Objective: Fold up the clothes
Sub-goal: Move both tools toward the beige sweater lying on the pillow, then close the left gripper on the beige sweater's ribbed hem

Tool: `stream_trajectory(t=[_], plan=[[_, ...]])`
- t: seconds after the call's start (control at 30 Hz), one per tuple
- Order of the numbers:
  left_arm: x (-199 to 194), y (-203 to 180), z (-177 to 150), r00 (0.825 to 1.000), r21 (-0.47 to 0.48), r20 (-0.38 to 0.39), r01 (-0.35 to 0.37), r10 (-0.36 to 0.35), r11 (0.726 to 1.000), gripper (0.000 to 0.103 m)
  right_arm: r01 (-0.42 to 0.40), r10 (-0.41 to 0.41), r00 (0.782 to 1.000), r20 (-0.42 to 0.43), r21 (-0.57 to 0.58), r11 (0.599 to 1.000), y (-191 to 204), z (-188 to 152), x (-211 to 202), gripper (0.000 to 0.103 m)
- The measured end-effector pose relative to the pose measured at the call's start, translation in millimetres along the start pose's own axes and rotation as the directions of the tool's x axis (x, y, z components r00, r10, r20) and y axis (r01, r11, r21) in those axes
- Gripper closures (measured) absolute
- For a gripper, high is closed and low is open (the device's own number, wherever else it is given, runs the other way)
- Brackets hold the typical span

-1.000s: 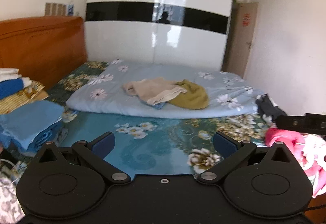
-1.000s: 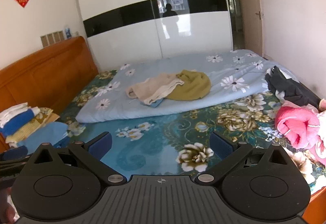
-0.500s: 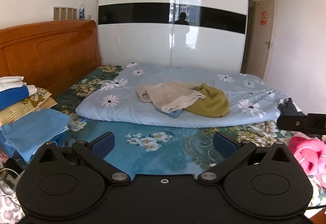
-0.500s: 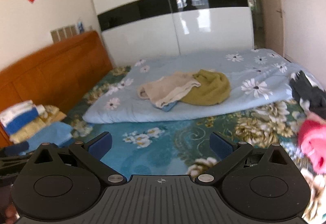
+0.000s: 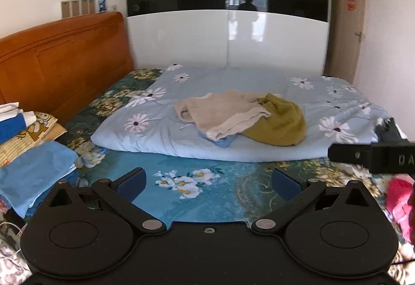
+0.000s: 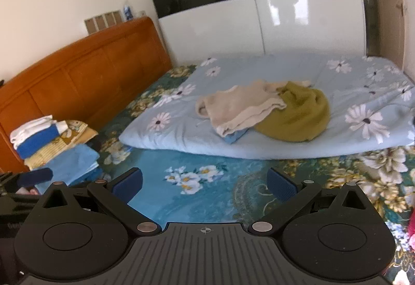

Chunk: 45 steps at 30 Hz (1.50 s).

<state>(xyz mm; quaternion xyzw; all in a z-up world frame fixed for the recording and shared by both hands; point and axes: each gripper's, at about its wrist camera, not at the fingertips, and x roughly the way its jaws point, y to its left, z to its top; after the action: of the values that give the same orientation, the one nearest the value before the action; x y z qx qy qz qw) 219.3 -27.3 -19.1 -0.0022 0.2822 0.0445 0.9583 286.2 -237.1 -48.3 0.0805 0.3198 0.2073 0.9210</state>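
A beige garment (image 5: 223, 111) (image 6: 241, 106) lies crumpled on the light blue floral quilt (image 5: 160, 134) (image 6: 166, 134), partly over an olive-green garment (image 5: 280, 124) (image 6: 298, 116). A pale blue cloth (image 5: 223, 141) (image 6: 233, 138) peeks out beneath them. My left gripper (image 5: 208, 182) hangs open above the teal floral bedsheet (image 5: 207, 194), well short of the pile. My right gripper (image 6: 205, 182) is open too, at a like distance, with nothing between its fingers. Its black body (image 5: 373, 155) juts in at the right of the left wrist view.
Folded clothes are stacked at the left: a light blue piece (image 5: 33, 168) (image 6: 70, 163) and a pile of white, blue and yellow ones (image 5: 23, 129) (image 6: 44, 137). A wooden headboard (image 5: 59, 59) and a white wardrobe (image 5: 228, 33) bound the bed. A pink garment (image 5: 399, 194) lies at right.
Both grippers have swung left and moved closer to the bed; the clothes pile now sits nearer the middle, the pink and dark garments slid toward the right edge. Both stay open.
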Motion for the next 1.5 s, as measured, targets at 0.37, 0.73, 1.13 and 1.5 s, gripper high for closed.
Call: stream_trajectory(t=[0.37, 0.73, 1.13, 1.5], plan=[[61.1, -4.4, 32.5, 0.997, -0.039, -0.078, -0.003, 0.000, 0.999, 0.001, -0.001, 0.000, 0.996, -0.089, -0.013, 1.000, -22.0, 24.7, 49.5, 0.000], [176.1, 15.0, 57.4, 0.982, 0.022, -0.149, 0.123, -0.118, 0.992, 0.001, 0.241, -0.244, 0.969, -0.047, -0.057, 0.969, -23.4, 57.1, 107.0, 0.000], [317.2, 28.6, 81.7, 0.979, 0.018, -0.179, 0.106, -0.101, 0.994, 0.001, 0.403, -0.406, 0.909, -0.090, -0.050, 0.914, -61.9, 94.9, 227.8, 0.003], [448.6, 15.9, 79.4, 0.974, 0.000, -0.218, 0.061, -0.060, 0.998, 0.001, 0.446, -0.459, 0.882, -0.106, -0.126, 0.886, -110.4, 124.6, 361.0, 0.006]])
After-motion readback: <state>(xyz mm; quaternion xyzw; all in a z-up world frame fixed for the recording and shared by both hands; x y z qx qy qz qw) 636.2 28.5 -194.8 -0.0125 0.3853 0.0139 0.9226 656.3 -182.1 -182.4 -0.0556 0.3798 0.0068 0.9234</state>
